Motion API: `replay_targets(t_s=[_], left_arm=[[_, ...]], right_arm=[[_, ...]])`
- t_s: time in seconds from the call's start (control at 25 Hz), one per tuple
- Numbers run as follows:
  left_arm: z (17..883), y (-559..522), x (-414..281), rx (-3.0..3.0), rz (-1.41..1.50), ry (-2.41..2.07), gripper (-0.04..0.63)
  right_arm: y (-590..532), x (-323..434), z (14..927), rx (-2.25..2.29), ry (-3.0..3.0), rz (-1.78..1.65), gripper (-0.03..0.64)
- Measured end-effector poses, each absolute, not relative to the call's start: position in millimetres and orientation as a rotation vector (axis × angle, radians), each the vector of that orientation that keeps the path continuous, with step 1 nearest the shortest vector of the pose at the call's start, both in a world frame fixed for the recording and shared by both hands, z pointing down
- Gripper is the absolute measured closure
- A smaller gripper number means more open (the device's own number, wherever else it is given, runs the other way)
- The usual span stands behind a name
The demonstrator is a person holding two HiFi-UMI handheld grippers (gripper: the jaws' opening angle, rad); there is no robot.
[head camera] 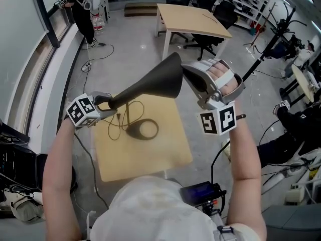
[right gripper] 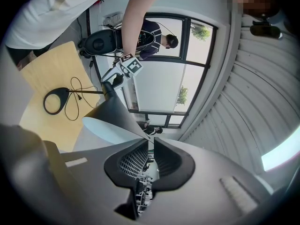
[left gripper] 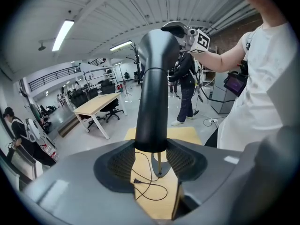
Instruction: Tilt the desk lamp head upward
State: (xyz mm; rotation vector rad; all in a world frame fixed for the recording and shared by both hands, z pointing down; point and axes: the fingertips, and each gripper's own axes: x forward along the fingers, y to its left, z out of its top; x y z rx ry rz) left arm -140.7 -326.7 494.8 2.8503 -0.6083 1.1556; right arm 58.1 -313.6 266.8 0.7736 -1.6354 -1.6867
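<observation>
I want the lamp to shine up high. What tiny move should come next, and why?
Probably lift the right gripper a little, keeping the left gripper steady. The right one pinches the wide rim of the lamp head, the left clamps its narrow end, so raising the rim should tip the head further upward.

Grey floor (head camera: 125, 29), a pale wooden desk (head camera: 193, 21) with black office chairs (head camera: 223, 15) (windows (head camera: 17, 39) line the left wall).
</observation>
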Motion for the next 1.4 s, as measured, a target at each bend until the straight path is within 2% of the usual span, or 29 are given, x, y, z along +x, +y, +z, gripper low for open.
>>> replay_targets(t_s=[1.4], left_arm=[[511,-331,-128,2.857,1.105,-0.655,0.383]], right_arm=[[-312,22,243,0.795,-1.603,-1.786,0.563]])
